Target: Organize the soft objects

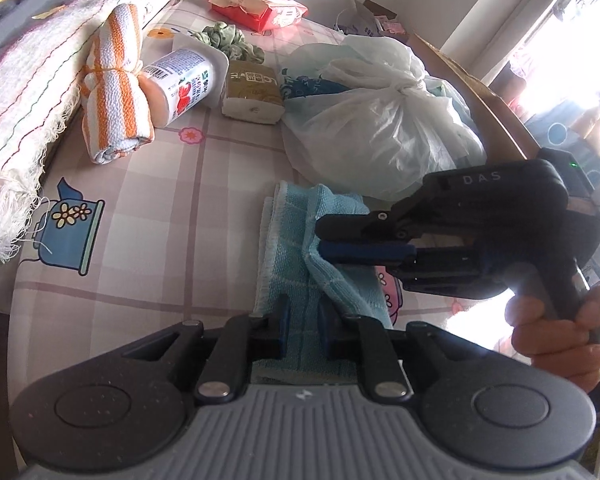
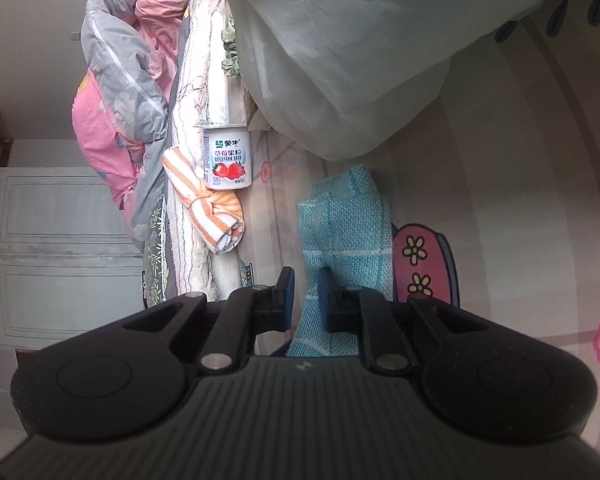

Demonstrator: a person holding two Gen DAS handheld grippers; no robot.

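A light blue checked towel (image 1: 296, 240) lies folded on the patterned bedsheet (image 1: 148, 240). In the left wrist view my left gripper (image 1: 304, 312) sits at its near edge, fingers close together with the cloth pinched between them. My right gripper (image 1: 320, 239) comes in from the right, held by a hand (image 1: 560, 328), and is shut on a raised fold of the same towel. The right wrist view shows that gripper (image 2: 306, 288) clamped on the blue towel (image 2: 344, 216), which runs away from the fingers across the sheet.
Beyond the towel lie a knotted white plastic bag (image 1: 380, 120), a tissue pack (image 1: 252, 94), a strawberry yogurt cup (image 1: 184, 84) on its side, an orange-striped rolled towel (image 1: 114, 92), a green scrunchie (image 1: 228, 40) and a red packet (image 1: 256, 6). A fringed blanket (image 1: 28, 80) borders the left.
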